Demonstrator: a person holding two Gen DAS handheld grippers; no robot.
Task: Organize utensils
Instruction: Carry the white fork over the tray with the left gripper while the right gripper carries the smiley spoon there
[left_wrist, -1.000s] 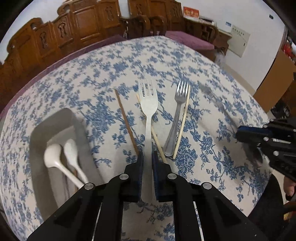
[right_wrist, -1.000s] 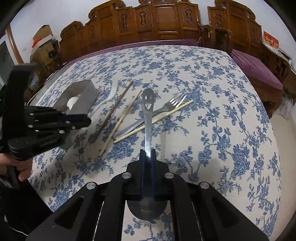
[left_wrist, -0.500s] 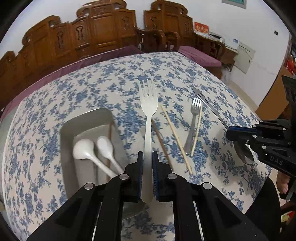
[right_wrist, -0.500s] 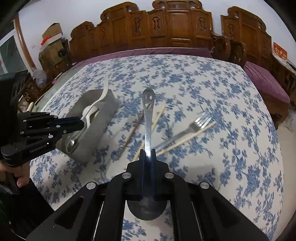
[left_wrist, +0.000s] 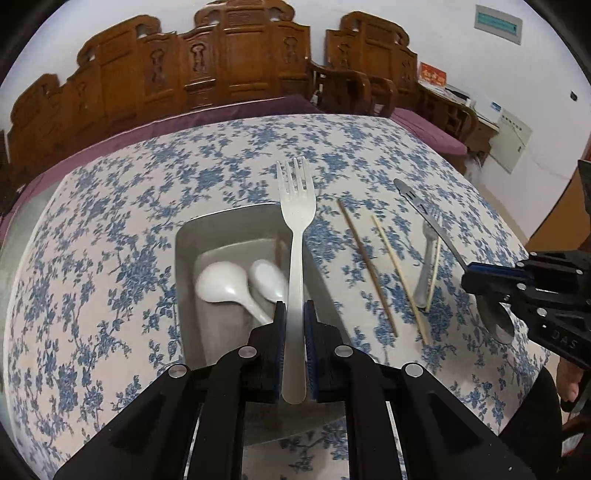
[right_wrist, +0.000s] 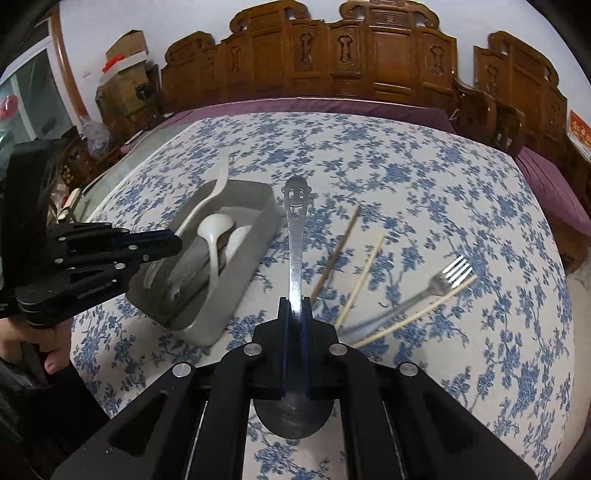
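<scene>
Left wrist: our left gripper (left_wrist: 294, 317) clamps a white fork (left_wrist: 295, 229) above the tray (left_wrist: 184, 236).
Our right gripper (right_wrist: 294, 310) pinches a steel spoon (right_wrist: 295, 236); two white spoons (left_wrist: 221, 284) lie in the tray.

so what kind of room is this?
Likely a home dining or living room: floral tablecloth on a big table, carved wooden chairs along the wall, cardboard boxes stacked in a corner.

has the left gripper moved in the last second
Yes. The left gripper with its white fork has swung leftward, from over the chopsticks to over the grey tray.
</scene>
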